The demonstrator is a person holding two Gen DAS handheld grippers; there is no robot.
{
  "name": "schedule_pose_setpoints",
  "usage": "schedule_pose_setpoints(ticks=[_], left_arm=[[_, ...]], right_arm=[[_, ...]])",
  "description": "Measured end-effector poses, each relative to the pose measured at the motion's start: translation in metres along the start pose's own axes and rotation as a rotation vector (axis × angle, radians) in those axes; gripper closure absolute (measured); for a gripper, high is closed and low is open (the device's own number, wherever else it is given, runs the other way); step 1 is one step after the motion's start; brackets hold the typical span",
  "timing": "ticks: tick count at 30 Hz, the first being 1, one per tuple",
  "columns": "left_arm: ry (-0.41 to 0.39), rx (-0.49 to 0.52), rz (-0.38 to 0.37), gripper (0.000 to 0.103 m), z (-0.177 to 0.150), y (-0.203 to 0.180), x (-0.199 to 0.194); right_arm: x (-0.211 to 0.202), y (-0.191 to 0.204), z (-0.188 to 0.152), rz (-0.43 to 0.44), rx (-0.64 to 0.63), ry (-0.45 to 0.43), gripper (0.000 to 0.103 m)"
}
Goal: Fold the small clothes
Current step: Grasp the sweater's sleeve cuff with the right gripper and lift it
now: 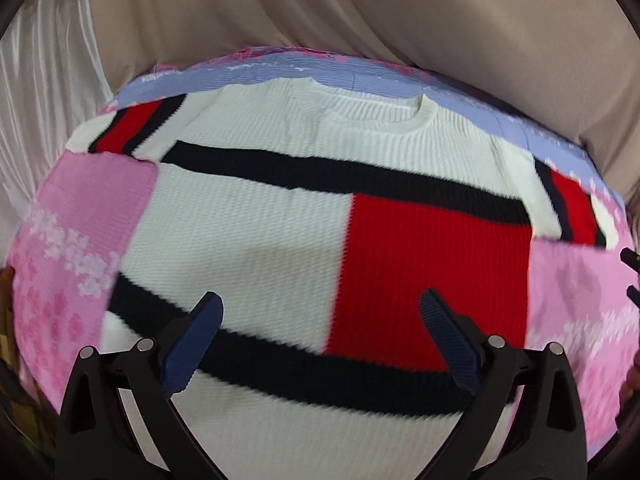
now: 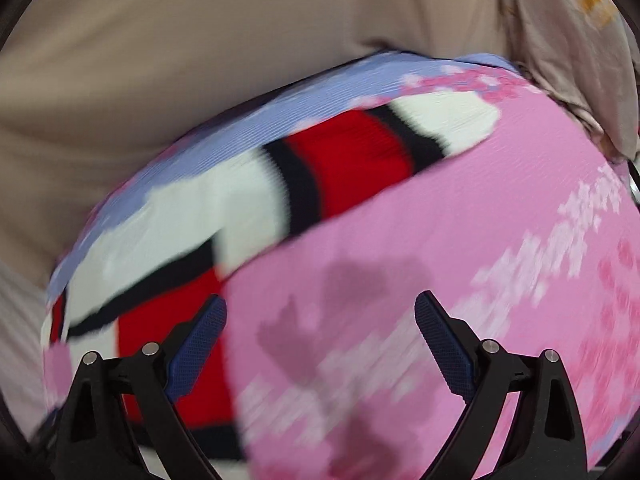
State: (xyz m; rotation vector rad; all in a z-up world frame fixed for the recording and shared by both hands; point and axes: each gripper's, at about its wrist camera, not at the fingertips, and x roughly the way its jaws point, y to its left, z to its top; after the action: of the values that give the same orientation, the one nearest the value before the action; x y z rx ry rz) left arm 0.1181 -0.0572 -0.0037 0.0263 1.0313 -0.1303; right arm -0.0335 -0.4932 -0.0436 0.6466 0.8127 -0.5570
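A small knit sweater [image 1: 256, 240], white with black stripes and red blocks, lies flat with its front up on a pink and lilac flowered cloth [image 1: 80, 232]. Its neck faces away and both sleeves are spread sideways. My left gripper [image 1: 320, 308] is open and empty above the sweater's lower middle. My right gripper [image 2: 320, 312] is open and empty above the pink cloth [image 2: 440, 220], to the right of the sweater [image 2: 208, 216]. The sweater's right sleeve [image 2: 360, 156] stretches away at the upper middle. The right wrist view is blurred.
A beige curtain [image 1: 320, 12] hangs behind the table, with white drapery [image 1: 44, 80] at the left. A shadow of the gripper falls on the pink cloth. The other gripper's tip [image 1: 632, 276] shows at the right edge of the left wrist view.
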Motion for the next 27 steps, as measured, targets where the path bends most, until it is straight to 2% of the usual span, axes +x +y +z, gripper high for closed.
schedule_pose_setpoints(ticks=[3, 5, 9, 10, 11, 12, 13, 14, 15, 17, 19, 21, 24, 26, 27], left_arm=[[-0.006, -0.008, -0.007, 0.007, 0.01, -0.025, 0.015], [-0.005, -0.002, -0.001, 0.007, 0.014, -0.035, 0.024], [0.009, -0.001, -0.005, 0.007, 0.021, -0.048, 0.041], [0.013, 0.0, -0.007, 0.007, 0.021, -0.049, 0.044], [0.017, 0.002, -0.008, 0.007, 0.022, -0.05, 0.047], [0.021, 0.007, -0.008, 0.007, 0.023, -0.051, 0.049], [0.026, 0.014, -0.006, 0.007, 0.023, -0.052, 0.052], [0.03, 0.017, -0.005, 0.007, 0.024, -0.051, 0.054], [0.033, 0.018, -0.008, 0.007, 0.025, -0.05, 0.055], [0.025, 0.007, -0.028, 0.007, 0.028, -0.044, 0.054], [0.015, -0.015, -0.05, 0.007, 0.035, -0.034, 0.053], [0.009, -0.052, -0.073, 0.006, 0.042, -0.02, 0.051], [-0.008, -0.133, -0.118, 0.005, 0.055, 0.007, 0.046], [-0.025, -0.194, -0.155, 0.005, 0.062, 0.027, 0.044], [-0.027, -0.224, -0.174, 0.005, 0.067, 0.037, 0.044]], right_arm=[[0.043, -0.056, 0.064, -0.024, 0.111, -0.021, 0.016], [0.066, -0.086, 0.088, -0.039, 0.179, -0.024, 0.018], [0.106, -0.126, 0.11, -0.009, 0.32, -0.007, 0.033], [0.105, -0.127, 0.113, -0.002, 0.325, -0.051, 0.037], [0.108, -0.127, 0.117, 0.01, 0.319, -0.056, 0.04], [0.111, -0.126, 0.12, 0.024, 0.32, -0.048, 0.055], [0.114, -0.125, 0.124, 0.037, 0.328, -0.044, 0.079], [0.113, -0.122, 0.128, 0.061, 0.339, -0.05, 0.094], [0.106, -0.118, 0.132, 0.088, 0.349, -0.074, 0.095], [0.075, -0.086, 0.144, 0.166, 0.3, -0.166, 0.096], [0.039, -0.023, 0.157, 0.273, 0.147, -0.225, 0.096], [0.008, 0.064, 0.153, 0.411, -0.045, -0.24, 0.095], [-0.008, 0.182, 0.114, 0.596, -0.286, -0.166, 0.09], [0.005, 0.253, 0.068, 0.707, -0.403, -0.062, 0.086], [0.015, 0.274, 0.049, 0.739, -0.437, -0.016, 0.074]])
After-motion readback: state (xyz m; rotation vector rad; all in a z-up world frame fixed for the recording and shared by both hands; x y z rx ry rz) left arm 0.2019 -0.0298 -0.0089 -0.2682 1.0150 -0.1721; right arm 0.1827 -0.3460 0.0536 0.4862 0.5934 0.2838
